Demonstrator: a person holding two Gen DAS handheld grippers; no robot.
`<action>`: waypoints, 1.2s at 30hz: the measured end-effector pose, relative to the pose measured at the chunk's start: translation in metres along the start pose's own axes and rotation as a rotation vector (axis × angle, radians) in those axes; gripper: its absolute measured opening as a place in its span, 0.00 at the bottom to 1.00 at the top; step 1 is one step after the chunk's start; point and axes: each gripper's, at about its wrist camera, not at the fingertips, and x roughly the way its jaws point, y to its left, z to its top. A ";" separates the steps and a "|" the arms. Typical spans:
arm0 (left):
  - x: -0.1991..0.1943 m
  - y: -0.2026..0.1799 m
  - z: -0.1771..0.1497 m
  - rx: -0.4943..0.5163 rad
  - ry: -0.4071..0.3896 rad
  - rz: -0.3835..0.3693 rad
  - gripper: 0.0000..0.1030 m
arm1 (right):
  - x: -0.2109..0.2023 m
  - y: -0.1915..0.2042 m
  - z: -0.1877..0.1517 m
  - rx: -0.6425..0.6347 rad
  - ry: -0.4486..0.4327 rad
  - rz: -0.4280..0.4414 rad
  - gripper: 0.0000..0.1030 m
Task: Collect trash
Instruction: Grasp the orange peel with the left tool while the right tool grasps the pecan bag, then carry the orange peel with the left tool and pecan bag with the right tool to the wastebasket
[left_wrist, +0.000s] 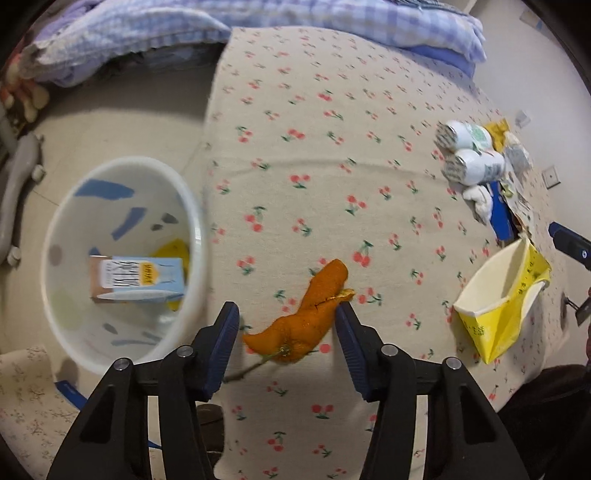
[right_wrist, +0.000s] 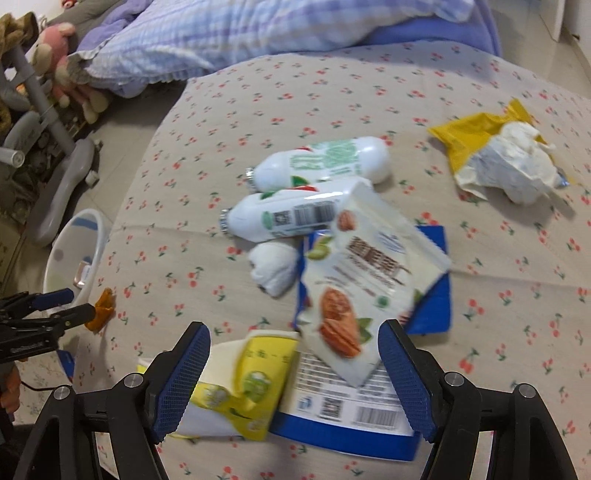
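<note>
An orange peel (left_wrist: 303, 317) lies on the cherry-print tablecloth (left_wrist: 332, 147), between the fingers of my left gripper (left_wrist: 286, 306). The right pad touches its tip and the left pad stands just off its other end. The jaws are open and the peel rests flat. My right gripper (right_wrist: 293, 328) hovers open over a torn yellow paper carton (right_wrist: 236, 391), a blue-and-white flat package (right_wrist: 351, 417) and a white snack pouch (right_wrist: 362, 273), gripping none. Beyond lie two white bottles (right_wrist: 317, 158), a wad of tissue (right_wrist: 273, 269) and a yellow wrapper with crumpled paper (right_wrist: 498, 158).
A white bin (left_wrist: 122, 170) stands on the floor against the table's left edge, with a light-blue carton (left_wrist: 136, 280) inside. Behind the table is a bed with a checked duvet (right_wrist: 221, 33). Stuffed toys (right_wrist: 55, 55) and a grey wheeled chair base (right_wrist: 62, 184) sit at the far left.
</note>
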 end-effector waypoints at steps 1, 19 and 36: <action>0.002 -0.003 0.000 0.016 0.013 -0.002 0.51 | -0.002 -0.004 0.000 0.008 -0.001 0.001 0.77; -0.019 -0.014 0.004 -0.099 -0.053 -0.044 0.23 | 0.008 -0.049 0.008 0.150 0.022 -0.045 0.77; -0.023 -0.038 0.016 -0.123 -0.073 -0.085 0.23 | 0.053 -0.020 0.028 0.066 0.063 -0.203 0.77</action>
